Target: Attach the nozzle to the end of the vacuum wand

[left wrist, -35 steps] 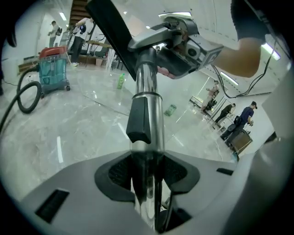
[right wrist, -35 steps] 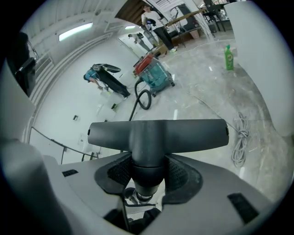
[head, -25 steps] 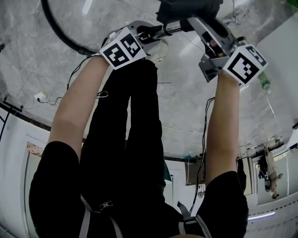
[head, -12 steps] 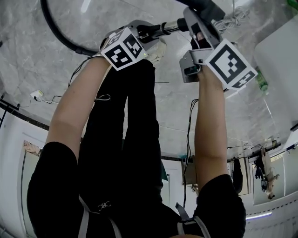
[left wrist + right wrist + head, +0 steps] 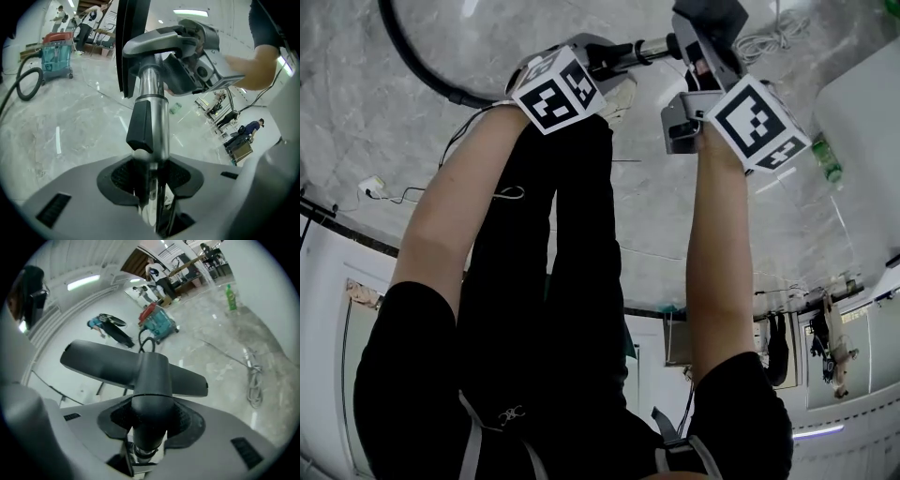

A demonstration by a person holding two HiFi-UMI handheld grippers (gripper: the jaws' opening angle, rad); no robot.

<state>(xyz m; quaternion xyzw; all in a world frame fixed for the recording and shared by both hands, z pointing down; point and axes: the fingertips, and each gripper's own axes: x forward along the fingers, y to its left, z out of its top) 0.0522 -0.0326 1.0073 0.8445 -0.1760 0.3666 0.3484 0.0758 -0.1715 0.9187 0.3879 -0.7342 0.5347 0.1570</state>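
The chrome vacuum wand with a black clip runs up from between the pads of my left gripper, which is shut on it. In the head view the left gripper is at top centre and the wand points right. My right gripper is shut on the neck of the black T-shaped nozzle; its jaws have just been closing on that neck. A chrome ring shows at the neck's lower end. In the head view the right gripper carries the nozzle at the wand's tip.
A black hose curves across the marble floor at upper left. A teal vacuum cleaner stands far off, with people behind it. A green bottle and a coiled white cable lie on the floor to the right.
My right gripper has swung left toward the left one and rolled, bringing the nozzle up to the wand's end. The left gripper has kept still.
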